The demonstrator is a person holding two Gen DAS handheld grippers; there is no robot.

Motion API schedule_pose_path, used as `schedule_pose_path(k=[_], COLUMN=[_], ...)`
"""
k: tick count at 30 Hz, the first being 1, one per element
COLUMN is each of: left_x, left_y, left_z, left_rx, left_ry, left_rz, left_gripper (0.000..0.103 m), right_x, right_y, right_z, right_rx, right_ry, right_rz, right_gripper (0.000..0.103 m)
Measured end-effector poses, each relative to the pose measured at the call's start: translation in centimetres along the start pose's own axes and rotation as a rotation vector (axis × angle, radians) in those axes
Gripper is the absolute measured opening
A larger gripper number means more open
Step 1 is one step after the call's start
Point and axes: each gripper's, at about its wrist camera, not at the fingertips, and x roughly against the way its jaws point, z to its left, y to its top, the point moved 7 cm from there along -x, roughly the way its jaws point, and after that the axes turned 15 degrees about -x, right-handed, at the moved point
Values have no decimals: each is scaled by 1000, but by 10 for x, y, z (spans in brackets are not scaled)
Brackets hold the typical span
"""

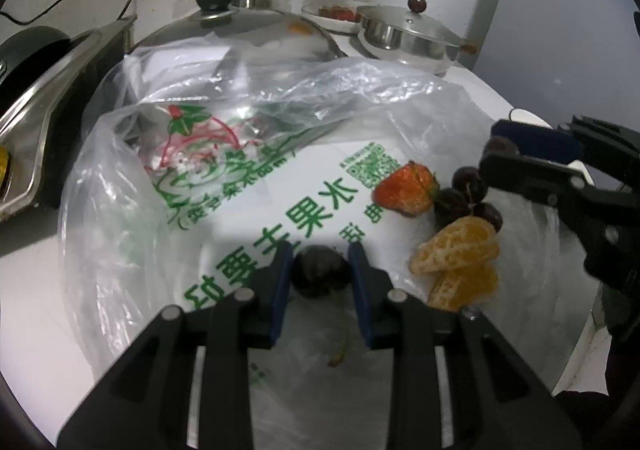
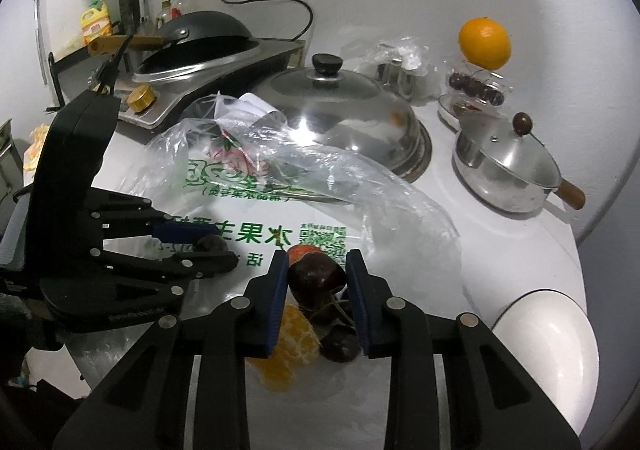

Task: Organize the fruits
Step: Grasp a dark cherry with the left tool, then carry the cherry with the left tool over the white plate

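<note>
In the left wrist view my left gripper (image 1: pixel 320 255) is shut on a dark cherry (image 1: pixel 320 276) just above the printed plastic bag (image 1: pixel 256 202); its stem hangs below. To the right on the bag lie a strawberry (image 1: pixel 408 189), two or three cherries (image 1: pixel 468 186) and peeled orange segments (image 1: pixel 460 250). In the right wrist view my right gripper (image 2: pixel 317 263) is shut on another dark cherry (image 2: pixel 316 279), lifted over the orange segments (image 2: pixel 294 334) and a loose cherry (image 2: pixel 340 346). The left gripper (image 2: pixel 220 246) appears at the left. A tiered fruit stand (image 2: pixel 476 88) at the back carries an orange (image 2: pixel 485 44).
A domed steel lid (image 2: pixel 340 114) and a lidded steel pan (image 2: pixel 508 170) stand behind the bag. A stove with a black wok (image 2: pixel 204 34) is at the back left, with a cable on the wall. A white rounded object (image 2: pixel 548 338) sits at the right.
</note>
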Motion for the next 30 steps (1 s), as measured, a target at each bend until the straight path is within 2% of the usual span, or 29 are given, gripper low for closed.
schedule_pose_path(k=[17, 30], left_x=[40, 52], left_y=[24, 49], left_z=[-12, -42], left_rx=[-17, -55], left_ry=[26, 34], left_rz=[-83, -115], left_gripper=[29, 29], right_x=[31, 56], right_y=[1, -1], right_z=[-19, -46], right_rx=[-21, -50], right_ry=[-19, -27], right_rz=[-49, -89], right_gripper=[31, 31])
